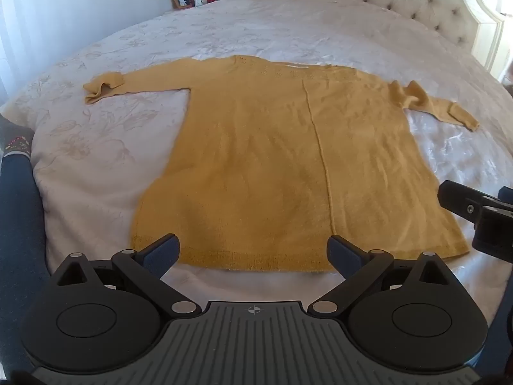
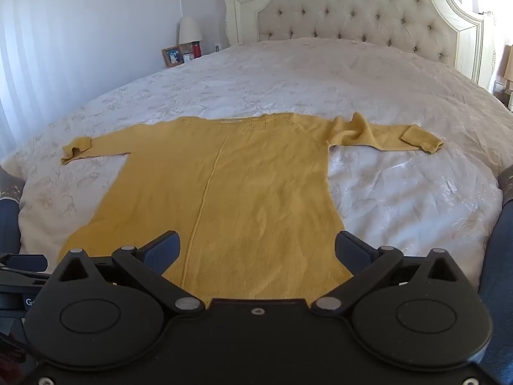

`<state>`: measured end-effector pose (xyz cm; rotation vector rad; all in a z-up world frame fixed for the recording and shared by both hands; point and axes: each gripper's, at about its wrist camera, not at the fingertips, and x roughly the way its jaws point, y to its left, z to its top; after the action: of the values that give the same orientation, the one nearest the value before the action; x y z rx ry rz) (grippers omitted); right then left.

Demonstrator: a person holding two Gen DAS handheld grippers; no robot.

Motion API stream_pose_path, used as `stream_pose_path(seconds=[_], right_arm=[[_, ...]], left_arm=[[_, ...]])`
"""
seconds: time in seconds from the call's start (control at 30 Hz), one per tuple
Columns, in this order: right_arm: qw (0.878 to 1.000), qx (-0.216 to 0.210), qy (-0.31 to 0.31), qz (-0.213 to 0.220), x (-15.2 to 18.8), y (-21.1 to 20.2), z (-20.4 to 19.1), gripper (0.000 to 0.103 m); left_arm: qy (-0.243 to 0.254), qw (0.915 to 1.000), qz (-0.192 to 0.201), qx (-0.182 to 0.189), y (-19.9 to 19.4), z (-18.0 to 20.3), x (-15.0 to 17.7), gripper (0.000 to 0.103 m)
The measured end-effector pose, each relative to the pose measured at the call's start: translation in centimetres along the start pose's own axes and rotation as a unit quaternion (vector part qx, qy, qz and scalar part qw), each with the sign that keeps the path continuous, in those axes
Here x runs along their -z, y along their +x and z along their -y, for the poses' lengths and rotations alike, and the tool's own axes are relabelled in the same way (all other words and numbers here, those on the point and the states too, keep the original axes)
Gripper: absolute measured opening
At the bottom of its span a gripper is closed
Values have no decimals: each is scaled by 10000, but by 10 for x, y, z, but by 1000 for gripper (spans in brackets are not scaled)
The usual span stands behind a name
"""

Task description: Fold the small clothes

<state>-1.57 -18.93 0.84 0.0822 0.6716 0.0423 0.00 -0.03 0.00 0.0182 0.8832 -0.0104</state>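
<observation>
A mustard-yellow knitted sweater (image 1: 272,160) lies flat on the bed, hem toward me, both sleeves spread out; it also shows in the right wrist view (image 2: 231,199). The left sleeve cuff (image 1: 102,88) is rumpled, and the right sleeve (image 1: 442,109) is bunched near the shoulder. My left gripper (image 1: 253,250) is open and empty, hovering just over the hem. My right gripper (image 2: 256,250) is open and empty, over the sweater's lower right part; its body shows at the right edge of the left wrist view (image 1: 481,215).
The bed has a white floral quilt (image 2: 400,192) and a tufted cream headboard (image 2: 352,9). A nightstand with a lamp (image 2: 189,30), photo frame and red bottle stands at the far left. Dark clothed limbs sit at the bed's near edges (image 1: 19,211).
</observation>
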Motion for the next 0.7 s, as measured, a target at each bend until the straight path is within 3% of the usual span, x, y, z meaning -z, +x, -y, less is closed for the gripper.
stream_pose_path(seconds=[0.7], right_arm=[[9989,148,-214,-389,6,17,-5,102]], left_arm=[[195,9995,-7,-242,5,0,3,100]])
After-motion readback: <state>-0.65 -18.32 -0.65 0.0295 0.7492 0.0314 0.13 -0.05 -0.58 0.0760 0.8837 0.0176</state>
